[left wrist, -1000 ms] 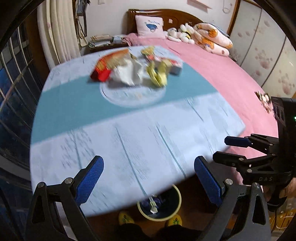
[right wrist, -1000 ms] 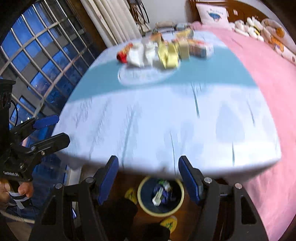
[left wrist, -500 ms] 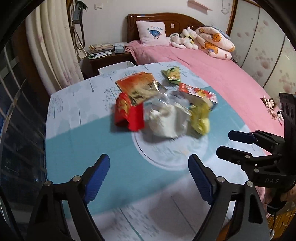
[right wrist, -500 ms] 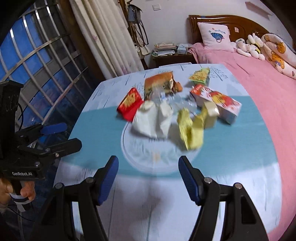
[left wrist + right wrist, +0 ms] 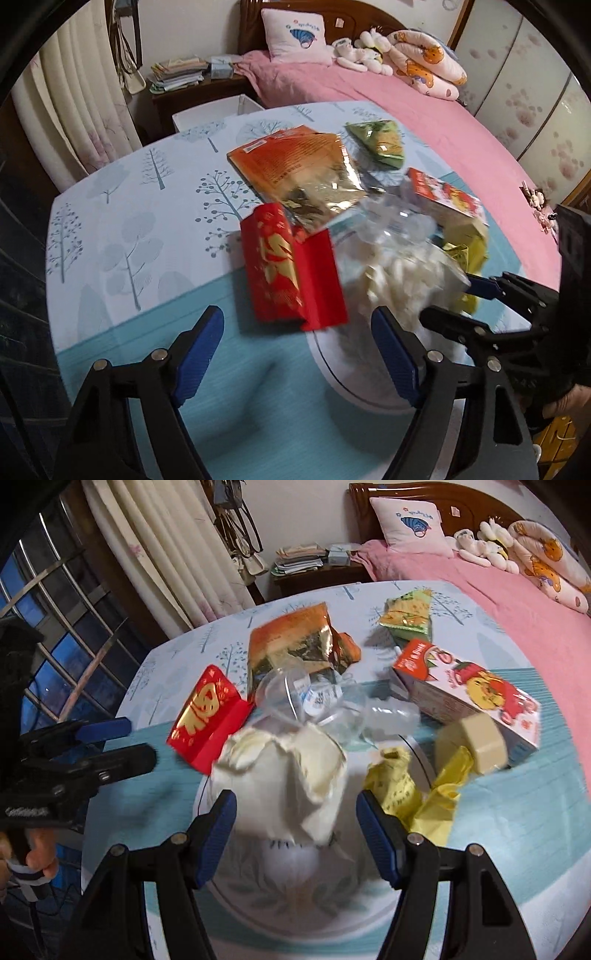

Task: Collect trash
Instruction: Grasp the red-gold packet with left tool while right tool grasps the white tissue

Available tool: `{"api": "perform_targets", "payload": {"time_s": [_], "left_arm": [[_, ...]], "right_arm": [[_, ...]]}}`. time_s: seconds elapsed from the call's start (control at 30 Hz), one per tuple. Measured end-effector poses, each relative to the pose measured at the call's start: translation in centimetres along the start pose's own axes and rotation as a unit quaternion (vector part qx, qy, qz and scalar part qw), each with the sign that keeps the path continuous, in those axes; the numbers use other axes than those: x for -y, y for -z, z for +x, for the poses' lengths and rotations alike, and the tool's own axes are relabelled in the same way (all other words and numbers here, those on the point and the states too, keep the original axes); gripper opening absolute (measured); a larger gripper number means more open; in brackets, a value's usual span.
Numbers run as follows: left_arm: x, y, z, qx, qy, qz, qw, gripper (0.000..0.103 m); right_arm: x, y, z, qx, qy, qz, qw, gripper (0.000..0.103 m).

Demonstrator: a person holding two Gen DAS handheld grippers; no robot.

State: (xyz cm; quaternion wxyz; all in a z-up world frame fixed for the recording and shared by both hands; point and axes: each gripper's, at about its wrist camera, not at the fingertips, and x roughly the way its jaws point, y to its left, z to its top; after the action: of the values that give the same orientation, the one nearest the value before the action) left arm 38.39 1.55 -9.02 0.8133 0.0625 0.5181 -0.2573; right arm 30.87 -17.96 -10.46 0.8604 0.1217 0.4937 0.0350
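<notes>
While both tools, left tool (image 5: 295, 343) and right tool (image 5: 293, 823), hover spread wide and empty, trash heaps mid-table (image 5: 122, 236); right straddles crumpled white paper (image 5: 291, 771). Risk: overlapping red packet (image 5: 207, 720) dragged off.

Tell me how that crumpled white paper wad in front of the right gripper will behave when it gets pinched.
The white paper wad looks loosely crumpled, so it will probably squash between the fingers. It seems light for its bulk. Its folded flaps may shift or unfold when lifted, so a central pinch by the right gripper seems safer.

envelope (image 5: 291, 267) left of tissue (image 5: 402, 273), carton (image 5: 469, 690) right
</notes>
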Motion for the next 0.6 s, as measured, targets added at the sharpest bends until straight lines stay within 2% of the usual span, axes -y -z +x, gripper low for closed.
{"api": "perform_targets", "payload": {"time_s": [0.07, 0.23, 0.27, 0.3, 0.33, 0.37, 0.4, 0.43, 0.5, 0.6], "left_arm": [[-0.9, -0.9, 1.6, -0.01, 0.003, -0.005, 0.9999, 0.079], [-2.8, -2.3, 5.4, -0.048, 0.016, -0.026, 0.9984, 0.062], [-3.0, -2.4, 5.9, -0.053, 0.018, -0.029, 0.998, 0.06], [-3.2, -2.4, 6.5, -0.06, 0.022, -0.031, 0.9975, 0.054], [-3.3, -2.5, 6.8, -0.064, 0.025, -0.032, 0.9971, 0.05], [-3.3, -2.6, 6.8, -0.056, 0.024, -0.028, 0.9977, 0.046], [-3.2, -2.7, 7.0, -0.062, 0.028, -0.024, 0.9974, 0.033], [-3.1, -2.8, 7.1, -0.062, 0.026, -0.023, 0.9975, 0.026], [-3.0, -2.9, 6.9, -0.058, 0.022, -0.027, 0.9977, 0.016], [-2.5, -2.7, 5.9, -0.049, 0.018, -0.028, 0.9982, 0.012]], "right_arm": [[-0.3, -0.3, 0.6, -0.003, -0.007, 0.002, 1.0, 0.067], [-0.7, -0.2, 2.0, -0.024, -0.022, 0.001, 0.999, 0.067], [-0.8, 0.0, 2.1, -0.026, -0.019, -0.004, 0.999, 0.061], [-1.0, 0.2, 2.2, -0.028, -0.018, -0.009, 0.999, 0.055], [-1.0, 0.4, 2.2, -0.028, -0.021, -0.01, 0.999, 0.044], [-0.9, 0.6, 2.1, -0.027, -0.026, -0.007, 0.999, 0.041], [-0.7, 0.7, 1.9, -0.025, -0.033, 0.0, 0.999, 0.039], [-0.6, 0.9, 1.7, -0.024, -0.037, 0.008, 0.999, 0.033], [-0.2, 1.4, 1.2, -0.018, -0.044, 0.025, 0.999, 0.032], [-0.1, 2.3, 0.2, -0.009, -0.052, 0.036, 0.998, 0.03]]}}
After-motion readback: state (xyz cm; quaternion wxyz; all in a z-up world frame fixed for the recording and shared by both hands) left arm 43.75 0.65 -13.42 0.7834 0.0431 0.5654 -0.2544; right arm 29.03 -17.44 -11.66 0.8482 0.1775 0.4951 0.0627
